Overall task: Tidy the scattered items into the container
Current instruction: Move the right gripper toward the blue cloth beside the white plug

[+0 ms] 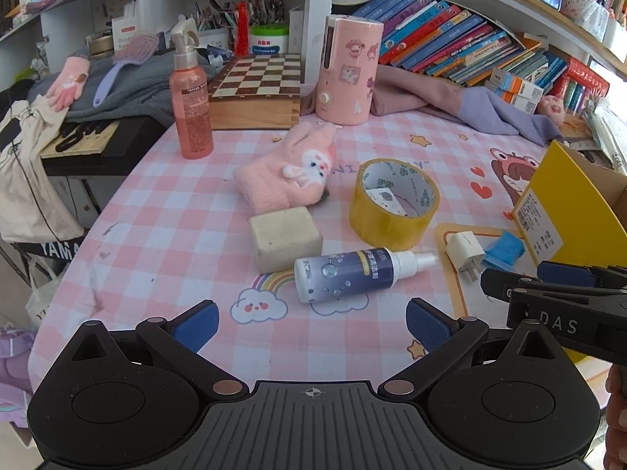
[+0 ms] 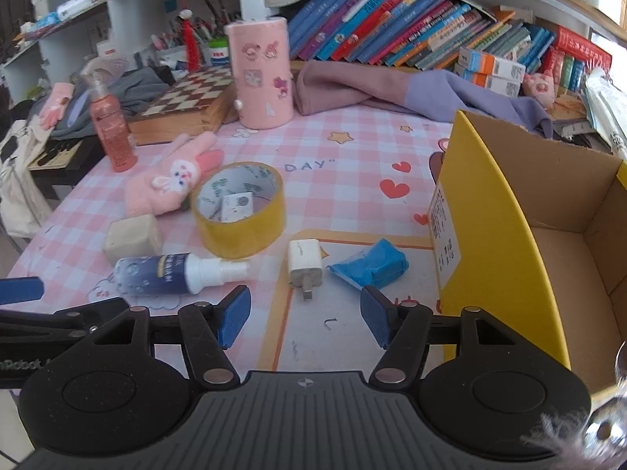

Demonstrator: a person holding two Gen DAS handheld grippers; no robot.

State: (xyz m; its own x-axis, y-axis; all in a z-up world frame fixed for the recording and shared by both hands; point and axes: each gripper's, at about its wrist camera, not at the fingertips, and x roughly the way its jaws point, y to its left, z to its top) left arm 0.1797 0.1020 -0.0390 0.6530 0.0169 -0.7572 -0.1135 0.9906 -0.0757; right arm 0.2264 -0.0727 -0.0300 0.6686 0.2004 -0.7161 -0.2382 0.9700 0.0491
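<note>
On the pink checked tablecloth lie a blue spray bottle [image 1: 348, 272] [image 2: 172, 274], a beige block [image 1: 285, 238] [image 2: 133, 237], a yellow tape roll [image 1: 394, 203] [image 2: 240, 209], a pink bunny glove [image 1: 292, 172] [image 2: 174, 180], a white plug [image 1: 466, 254] [image 2: 305, 264] and a blue packet [image 1: 504, 250] [image 2: 372, 264]. The yellow cardboard box [image 2: 505, 235] [image 1: 568, 211] stands open at the right. My left gripper [image 1: 311, 323] is open and empty, just short of the spray bottle. My right gripper [image 2: 305, 313] is open and empty, just short of the plug.
A tall pink spray bottle [image 1: 192, 105], a chessboard box [image 1: 254, 90] and a pink sticker-covered canister [image 1: 348, 74] stand at the back. Folded pink and purple cloth [image 2: 411, 90] and a row of books [image 2: 411, 23] lie behind. A keyboard [image 1: 82, 139] sits off the table's left edge.
</note>
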